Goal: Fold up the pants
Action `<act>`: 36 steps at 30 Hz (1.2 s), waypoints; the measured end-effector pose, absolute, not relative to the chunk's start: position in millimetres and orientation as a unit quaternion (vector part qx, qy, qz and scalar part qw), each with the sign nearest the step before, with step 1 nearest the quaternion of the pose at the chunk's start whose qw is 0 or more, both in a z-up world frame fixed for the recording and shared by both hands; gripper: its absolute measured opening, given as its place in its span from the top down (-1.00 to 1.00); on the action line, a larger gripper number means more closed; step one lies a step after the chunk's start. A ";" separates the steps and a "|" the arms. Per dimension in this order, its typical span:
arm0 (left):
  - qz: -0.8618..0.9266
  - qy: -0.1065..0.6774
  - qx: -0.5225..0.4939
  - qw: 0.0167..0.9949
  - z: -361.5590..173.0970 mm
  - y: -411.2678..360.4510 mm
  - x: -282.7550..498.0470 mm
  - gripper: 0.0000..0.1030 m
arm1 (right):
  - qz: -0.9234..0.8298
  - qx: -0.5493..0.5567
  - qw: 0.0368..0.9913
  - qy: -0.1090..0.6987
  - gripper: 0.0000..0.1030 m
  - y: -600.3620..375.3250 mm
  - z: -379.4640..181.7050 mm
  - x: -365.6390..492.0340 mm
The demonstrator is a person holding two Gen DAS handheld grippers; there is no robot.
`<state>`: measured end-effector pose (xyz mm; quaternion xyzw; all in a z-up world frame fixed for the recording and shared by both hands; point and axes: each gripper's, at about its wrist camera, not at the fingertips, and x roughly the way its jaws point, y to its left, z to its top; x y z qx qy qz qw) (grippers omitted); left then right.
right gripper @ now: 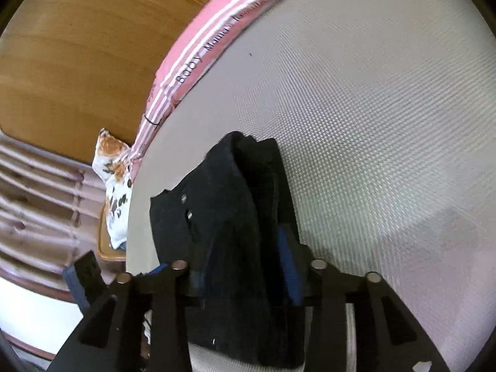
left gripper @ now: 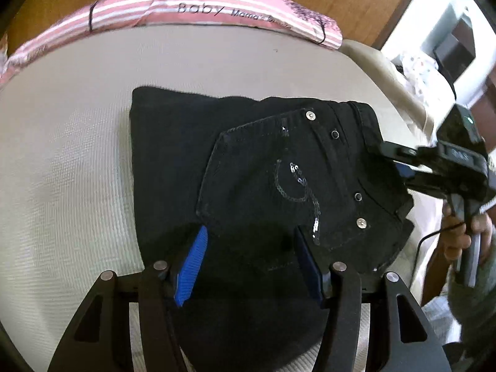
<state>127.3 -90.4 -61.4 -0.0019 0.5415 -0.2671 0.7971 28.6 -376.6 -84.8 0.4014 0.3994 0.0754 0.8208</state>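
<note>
Left wrist view shows me the big white bed point(left gripper: 71, 142), with a pink striped cloth point(left gripper: 192, 6) along its far edge. The black pants point(left gripper: 248, 167) lie on the bed, already folded into a small thick stack near its right edge, pocket side up. I think I am on the last fold, or just tidying it. My left gripper point(left gripper: 248, 257) hangs over the near end of the stack with its jaws apart, not pinching anything. My right gripper point(left gripper: 392, 162) is at the waistband end; its jaws have cloth between them, but I cannot tell if they squeeze it. Next I should press the stack flat and let go gently.
</note>
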 end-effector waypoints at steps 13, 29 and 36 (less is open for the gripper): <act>-0.274 0.544 0.034 0.792 -53.5 -88.8 96.5 -0.15 | 0.057 0.376 0.833 0.402 0.79 -361.5 -80.5 -16.6; -0.263 0.542 0.058 0.796 -60.3 -80.4 82.3 -0.15 | 0.012 0.342 0.835 0.430 0.79 -350.8 -95.8 -21.8; -0.247 0.537 0.073 0.803 -59.5 -86.0 79.8 -0.21 | -0.005 0.343 0.832 0.436 0.63 -348.4 -91.8 -18.9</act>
